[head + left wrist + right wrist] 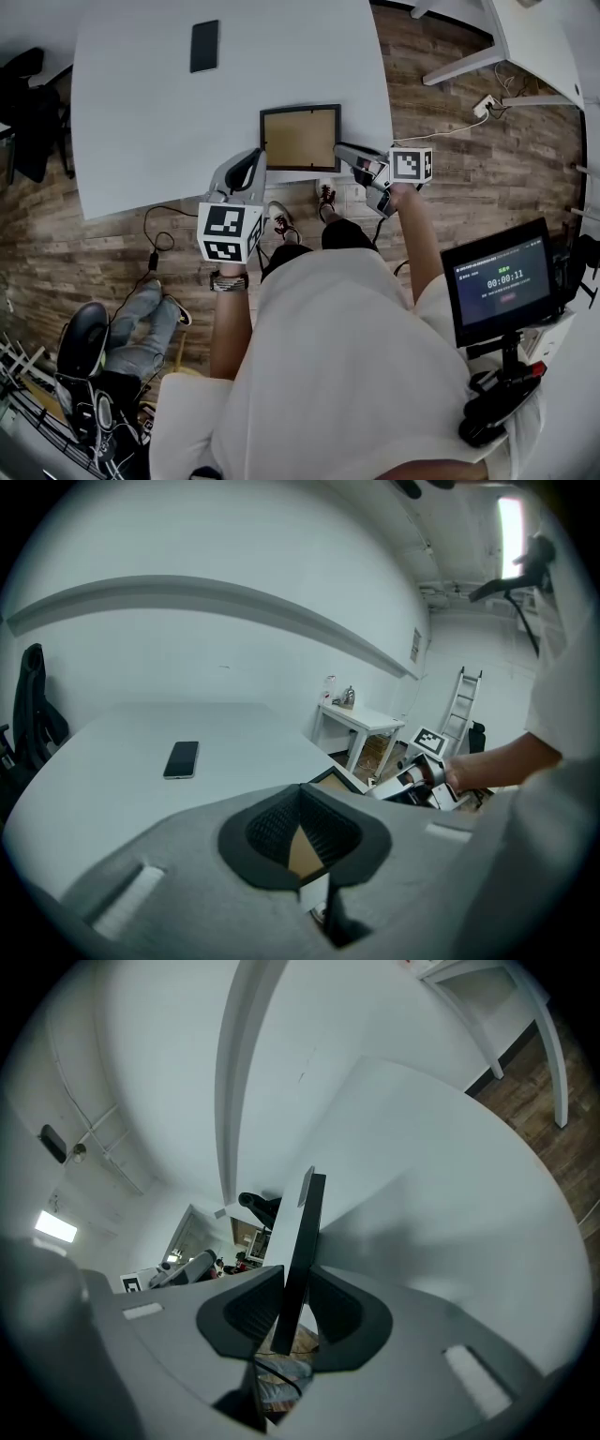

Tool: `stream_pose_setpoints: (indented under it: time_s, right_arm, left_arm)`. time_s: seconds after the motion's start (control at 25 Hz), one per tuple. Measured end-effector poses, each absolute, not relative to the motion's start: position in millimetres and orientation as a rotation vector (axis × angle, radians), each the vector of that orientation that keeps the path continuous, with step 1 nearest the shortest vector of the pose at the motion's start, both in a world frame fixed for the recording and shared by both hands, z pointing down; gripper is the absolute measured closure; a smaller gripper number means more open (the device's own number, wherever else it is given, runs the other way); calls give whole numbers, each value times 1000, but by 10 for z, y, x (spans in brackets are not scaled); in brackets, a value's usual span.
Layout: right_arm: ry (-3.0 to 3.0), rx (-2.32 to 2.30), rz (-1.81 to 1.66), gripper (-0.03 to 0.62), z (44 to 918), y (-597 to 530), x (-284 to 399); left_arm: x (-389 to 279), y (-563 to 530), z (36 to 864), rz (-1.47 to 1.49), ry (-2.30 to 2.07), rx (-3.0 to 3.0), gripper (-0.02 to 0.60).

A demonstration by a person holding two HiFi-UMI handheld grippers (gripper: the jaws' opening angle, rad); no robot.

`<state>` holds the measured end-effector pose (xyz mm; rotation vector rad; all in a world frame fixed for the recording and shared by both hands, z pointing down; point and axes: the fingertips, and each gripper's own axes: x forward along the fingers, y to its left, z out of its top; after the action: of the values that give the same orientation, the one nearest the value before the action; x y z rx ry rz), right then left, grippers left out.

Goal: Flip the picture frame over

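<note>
The picture frame (pixel 300 138), black-rimmed with a brown panel facing up, lies on the white table (pixel 141 122) close to its front edge. My right gripper (pixel 343 151) is shut on the frame's right rim near the front corner. In the right gripper view that rim (pixel 305 1227) runs edge-on between the pads of the right gripper (pixel 298 1283). My left gripper (pixel 253 159) hovers at the frame's front left corner. The left gripper (pixel 301 799) has its jaws together and empty, and the brown panel (pixel 305 850) shows behind them. The frame's corner (pixel 333 778) and the right gripper (pixel 412 780) show beyond.
A black phone (pixel 204 45) lies far back on the table. A black chair (pixel 23 103) stands at the left. Someone's legs in jeans (pixel 141 328) rest on the wooden floor at the lower left. A screen (pixel 502 277) stands at my right, and a second white table (pixel 525 37) beyond it.
</note>
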<state>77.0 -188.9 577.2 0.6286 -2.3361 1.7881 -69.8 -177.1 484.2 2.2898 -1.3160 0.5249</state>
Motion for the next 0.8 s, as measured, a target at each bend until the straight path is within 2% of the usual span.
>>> stream_pose_setpoints:
  time_s: [0.8]
  right_arm:
    - [-2189,667,1788,503,6381,-1836,781]
  left_arm:
    - [-671,-1851,5053,562,-1264,2259,577]
